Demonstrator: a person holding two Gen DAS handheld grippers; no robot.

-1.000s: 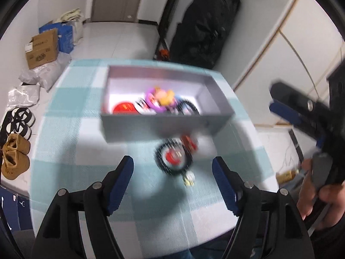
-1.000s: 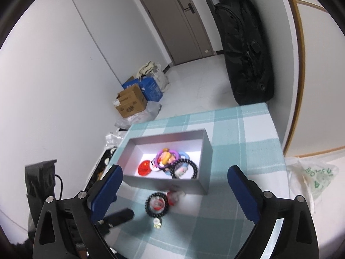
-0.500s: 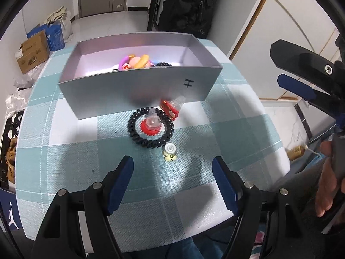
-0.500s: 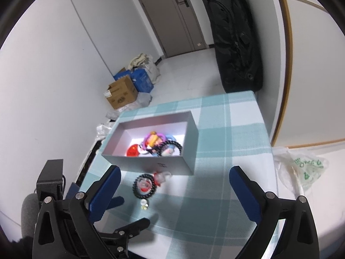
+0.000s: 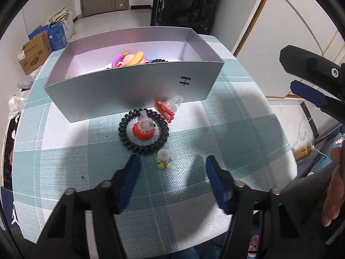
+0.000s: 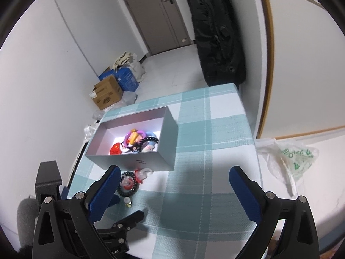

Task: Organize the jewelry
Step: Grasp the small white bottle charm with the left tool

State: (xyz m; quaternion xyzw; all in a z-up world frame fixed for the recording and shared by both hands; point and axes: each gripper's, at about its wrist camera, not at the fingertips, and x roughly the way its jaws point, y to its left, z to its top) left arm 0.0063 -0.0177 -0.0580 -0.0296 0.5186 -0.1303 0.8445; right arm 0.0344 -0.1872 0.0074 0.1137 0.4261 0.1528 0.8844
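An open grey box (image 5: 133, 92) stands on the checked tablecloth with several colourful pieces inside. In front of it lie a black coiled bracelet (image 5: 129, 144) ringing a red and clear piece (image 5: 144, 129), a red clip (image 5: 165, 108), and a small yellow-green charm (image 5: 163, 159). My left gripper (image 5: 172, 165) points down at the cloth with its jaws closing. The charm sits between the fingertips (image 5: 133, 164), untouched. My right gripper (image 6: 175, 171) hovers wide open above the cloth right of the box (image 6: 138, 159), with nothing between its fingers.
The table's near edge (image 5: 194, 239) runs just under the left gripper. A person's hand (image 5: 332, 194) holds the right gripper (image 5: 287, 70) at the right. Cardboard boxes (image 6: 106, 95), a black bag (image 6: 217, 34) and a plastic bag (image 6: 289, 157) sit on the floor.
The left gripper has come down and closer to the loose pieces in front of the box, and its jaws have narrowed around the small charm. The right gripper stays wide open.
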